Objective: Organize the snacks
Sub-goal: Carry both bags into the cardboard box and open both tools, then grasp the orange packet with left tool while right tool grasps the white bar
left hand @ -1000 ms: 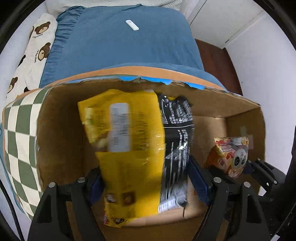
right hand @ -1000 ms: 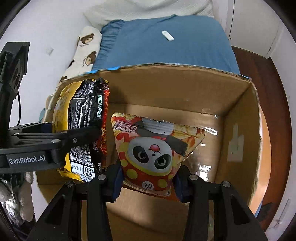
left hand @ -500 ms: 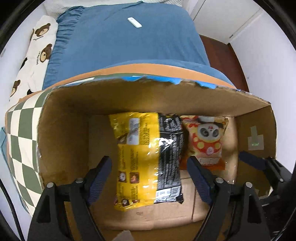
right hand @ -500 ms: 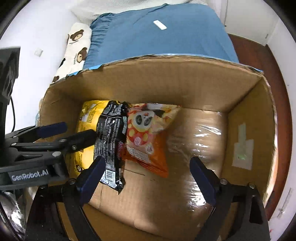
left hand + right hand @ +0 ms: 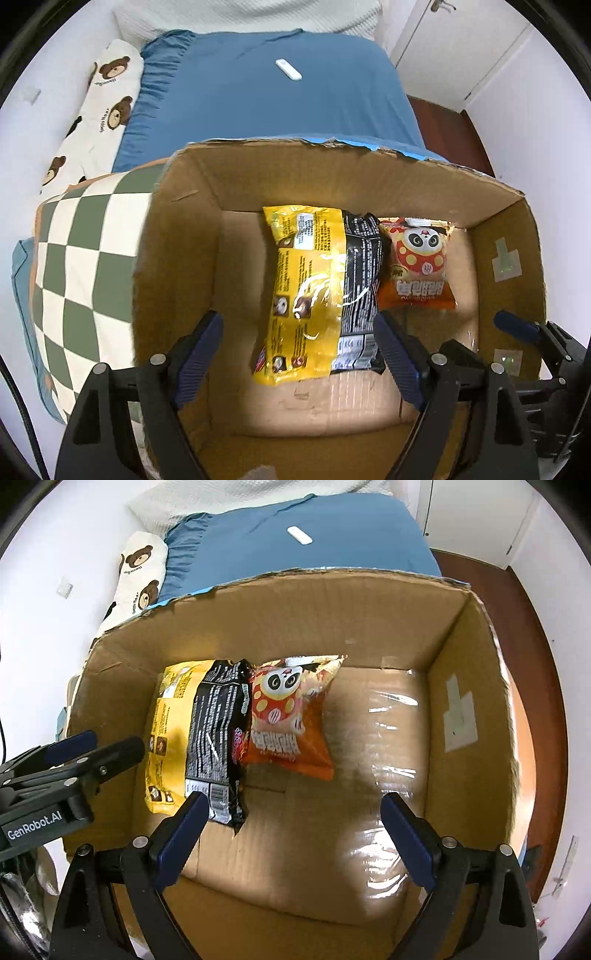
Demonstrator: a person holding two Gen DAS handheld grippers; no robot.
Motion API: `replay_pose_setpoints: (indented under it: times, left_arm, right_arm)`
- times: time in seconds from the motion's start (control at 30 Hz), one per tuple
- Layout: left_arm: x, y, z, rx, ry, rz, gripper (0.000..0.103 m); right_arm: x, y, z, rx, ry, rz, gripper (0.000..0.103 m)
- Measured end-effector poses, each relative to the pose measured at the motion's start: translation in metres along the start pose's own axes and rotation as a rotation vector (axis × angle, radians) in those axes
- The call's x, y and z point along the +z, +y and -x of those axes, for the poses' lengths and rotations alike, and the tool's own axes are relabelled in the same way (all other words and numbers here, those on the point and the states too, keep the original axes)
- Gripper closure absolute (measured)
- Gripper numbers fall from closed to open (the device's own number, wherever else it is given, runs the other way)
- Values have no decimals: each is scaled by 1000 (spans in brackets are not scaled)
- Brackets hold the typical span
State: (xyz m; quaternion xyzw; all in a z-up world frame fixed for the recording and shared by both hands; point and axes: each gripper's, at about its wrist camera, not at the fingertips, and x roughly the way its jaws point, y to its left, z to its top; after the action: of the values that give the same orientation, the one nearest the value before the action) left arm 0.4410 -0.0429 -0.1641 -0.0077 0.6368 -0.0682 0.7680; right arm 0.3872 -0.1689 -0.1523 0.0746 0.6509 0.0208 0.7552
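- Snacks first: we see a yellow and black glossy plastic snack packet [image 5: 317,291] lying flat on the floor of an open brown cardboard box [image 5: 177,258].
- Its long axis runs from the box's far wall toward the cameras, with the end bearing a white label panel pointing at the far wall and the barcode end pointing at us.
- Just beside it, on its right in both views, lies an orange foil snack bag with a panda face [image 5: 417,266], touching the black edge of the first packet.
- We read the panda bag's long axis as roughly parallel to its neighbour; the panda's head points at the far wall and the orange lettered end points back at us. In the right wrist view it [image 5: 288,720] leans slightly to the right.
- Both packets sit in the far left part of the box floor; the right part [image 5: 388,775] is bare cardboard under shiny clear tape.
- Our left gripper [image 5: 299,354] hangs above the yellow packet with its blue-padded tongs spread wide, touching nothing.
- Our right gripper [image 5: 295,834] hangs over the bare floor with its tongs wide apart and nothing between them.
- Beyond the box we see a blue bedsheet [image 5: 277,99] with a small white remote [image 5: 288,69] lying on it, a bear-print pillow [image 5: 99,110], and a green and white checked cushion [image 5: 81,266] against the box's left wall.
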Motion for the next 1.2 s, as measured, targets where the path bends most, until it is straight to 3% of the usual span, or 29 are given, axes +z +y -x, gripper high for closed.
replay_pose_setpoints:
  times: [0.47, 0.8, 0.9, 1.03, 1.2]
  left_arm:
    - [-56, 7, 77, -13, -166, 5, 20]
    - [-118, 15, 118, -8, -244, 4, 20]
    - [-155, 21, 107, 55, -226, 1, 20]
    - [-199, 32, 69, 118, -151, 10, 20]
    - [-242, 48, 1, 108, 34, 60, 20]
  right_arm:
    - [-58, 21, 74, -47, -161, 31, 7]
    - [-120, 38, 121, -1, -259, 40, 7]
    - [-148, 46, 109, 2, -231, 112, 8]
    - [-180, 61, 71, -39, -131, 257, 20]
    - [-202, 84, 13, -135, -12, 480, 20]
